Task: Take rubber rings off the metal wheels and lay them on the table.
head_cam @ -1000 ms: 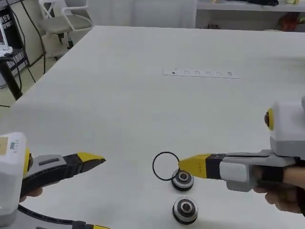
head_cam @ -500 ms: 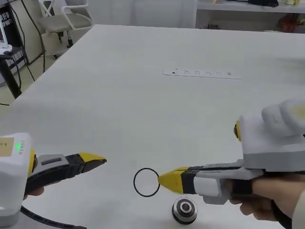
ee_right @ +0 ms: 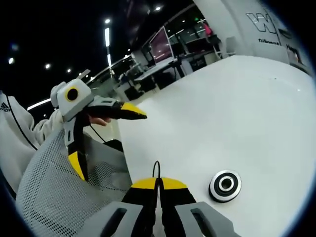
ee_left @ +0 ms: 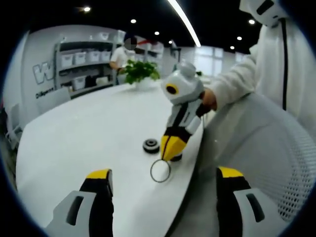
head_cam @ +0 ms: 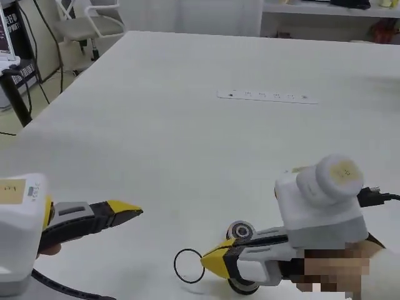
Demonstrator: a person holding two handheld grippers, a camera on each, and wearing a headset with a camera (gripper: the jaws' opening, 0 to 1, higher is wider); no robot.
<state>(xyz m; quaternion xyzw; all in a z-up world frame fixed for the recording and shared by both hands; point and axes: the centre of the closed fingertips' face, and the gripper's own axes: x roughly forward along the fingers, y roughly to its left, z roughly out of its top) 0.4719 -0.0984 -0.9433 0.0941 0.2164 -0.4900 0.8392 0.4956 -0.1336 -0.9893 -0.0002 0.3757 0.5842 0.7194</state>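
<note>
Removal is partly done: one rubber ring (head_cam: 189, 265) is pinched in the right gripper's (head_cam: 206, 263) closed fingers, just beside a metal wheel (head_cam: 240, 232), not yet laid down; the left gripper's (ee_left: 164, 174) fingers are spread wide, empty.

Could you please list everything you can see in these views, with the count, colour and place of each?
rubber ring: one, black, pinched at the right gripper's tip, near the table's front edge.
metal wheels: two, silver and black, on the table by the right gripper; the nearer one is partly hidden under it.
power strip: one, white, on the table farther back.
table: one, white.
chair: one, white, beyond the table's far left corner.
plant: one, green, at the table's far end in the left gripper view.
left gripper: one, yellow tips on black and grey, jaws open, at the left.
right gripper: one, same colours, jaws shut on the rubber ring.
</note>
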